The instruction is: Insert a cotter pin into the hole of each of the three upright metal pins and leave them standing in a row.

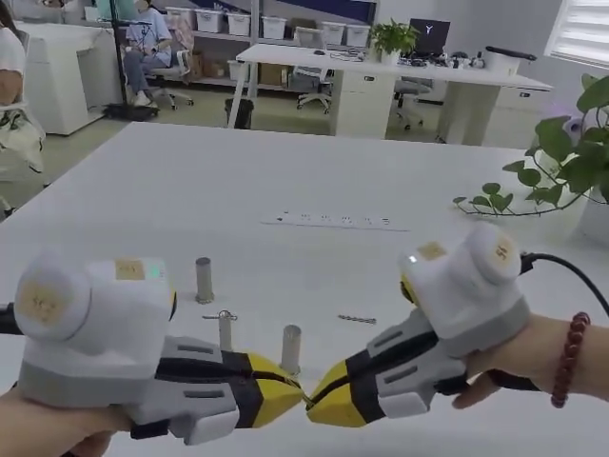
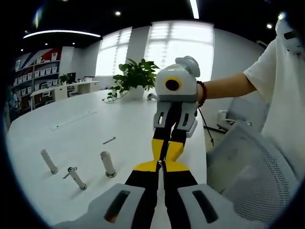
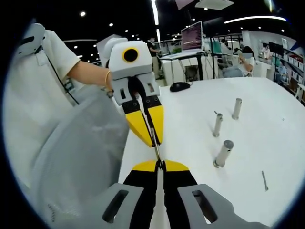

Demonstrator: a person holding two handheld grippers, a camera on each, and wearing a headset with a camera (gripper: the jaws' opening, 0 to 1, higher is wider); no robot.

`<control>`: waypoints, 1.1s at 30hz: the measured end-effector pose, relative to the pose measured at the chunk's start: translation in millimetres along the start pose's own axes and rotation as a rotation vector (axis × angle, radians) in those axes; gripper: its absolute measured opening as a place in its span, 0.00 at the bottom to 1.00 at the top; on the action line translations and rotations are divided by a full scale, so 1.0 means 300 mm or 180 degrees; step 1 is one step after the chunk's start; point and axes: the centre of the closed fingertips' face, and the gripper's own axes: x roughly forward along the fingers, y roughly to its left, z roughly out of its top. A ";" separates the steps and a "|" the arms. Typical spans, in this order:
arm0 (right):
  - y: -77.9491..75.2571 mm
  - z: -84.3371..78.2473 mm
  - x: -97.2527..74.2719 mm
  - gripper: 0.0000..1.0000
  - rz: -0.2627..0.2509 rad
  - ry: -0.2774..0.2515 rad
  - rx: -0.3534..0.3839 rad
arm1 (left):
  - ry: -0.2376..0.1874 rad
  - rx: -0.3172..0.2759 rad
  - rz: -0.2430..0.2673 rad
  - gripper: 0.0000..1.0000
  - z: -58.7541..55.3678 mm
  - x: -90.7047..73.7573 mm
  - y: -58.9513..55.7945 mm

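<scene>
left tongs [image 2: 161, 166]: closed, tips pinching one end of the held cotter pin [image 3: 153, 136], nose to nose with the other tongs
right tongs [image 3: 158, 166]: closed too, clamped on the other end of that same thin pin, out over the near edge of the worktop [image 1: 190, 190]
metal pins: 3 upright in a slanted row close to the near edge, just past the tong tips
far pin [image 1: 204, 280]: bare on top
middle pin [image 1: 225, 331]: has the fitted cotter pin [image 1: 219, 316] poking through near its top
near pin [image 1: 291, 348]: bare, closest to the tongs
loose cotter pin [image 1: 357, 319]: lying flat beside the row, on the right-edge side
power strip [image 1: 333, 220]: flat mid-worktop, well beyond the pins
</scene>
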 end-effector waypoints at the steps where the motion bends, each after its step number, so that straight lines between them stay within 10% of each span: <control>1: -0.002 -0.001 -0.001 0.04 -0.0009 0.0021 -0.0010 | -0.0002 0.0004 0.0006 0.01 0.000 0.001 0.001; 19: -0.065 -0.036 -0.021 0.03 -0.0273 0.0731 -0.0482 | 0.0042 0.0057 0.0334 0.19 -0.037 0.033 0.057; 33: -0.174 -0.087 -0.055 0.03 -0.0577 0.1312 -0.0425 | 0.0052 0.0042 0.0893 0.32 -0.070 0.026 0.165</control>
